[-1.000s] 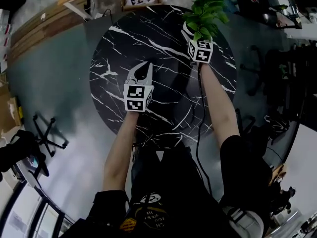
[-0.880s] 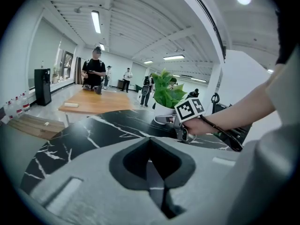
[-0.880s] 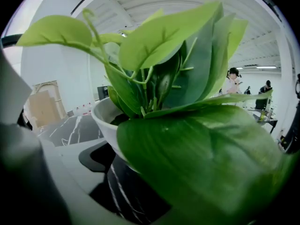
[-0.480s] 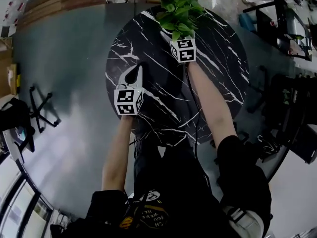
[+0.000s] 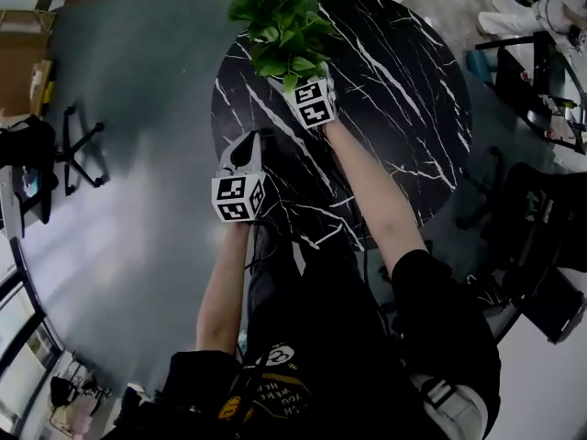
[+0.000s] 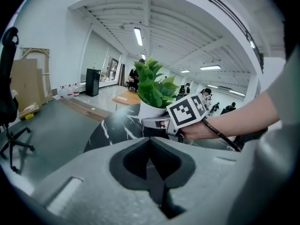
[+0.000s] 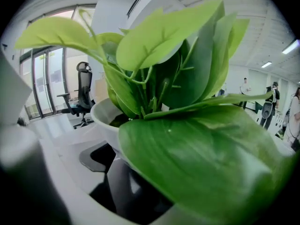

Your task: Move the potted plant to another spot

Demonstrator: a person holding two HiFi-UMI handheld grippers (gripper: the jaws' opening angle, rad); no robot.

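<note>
The potted plant (image 5: 275,26), with broad green leaves in a white pot (image 7: 104,118), hangs over the far left part of the round black marble table (image 5: 404,90). My right gripper (image 5: 298,82) is shut on the pot, and the leaves hide its fingertips. Those leaves fill the right gripper view. The left gripper view also shows the pot (image 6: 149,111) with the right gripper (image 6: 159,124) clamped on it. My left gripper (image 5: 252,145) hovers at the table's near left edge, shut with nothing in it, its jaws meeting (image 6: 150,144).
An office chair (image 5: 78,149) stands on the grey floor to the left, with cardboard boxes (image 5: 23,58) behind it. Desks with equipment (image 5: 541,81) and another chair (image 5: 541,218) crowd the right side. The person's body stands at the table's near edge.
The right gripper has carried the plant from the table's far right side across to its far left side. The left gripper has shifted left to the table's edge.
</note>
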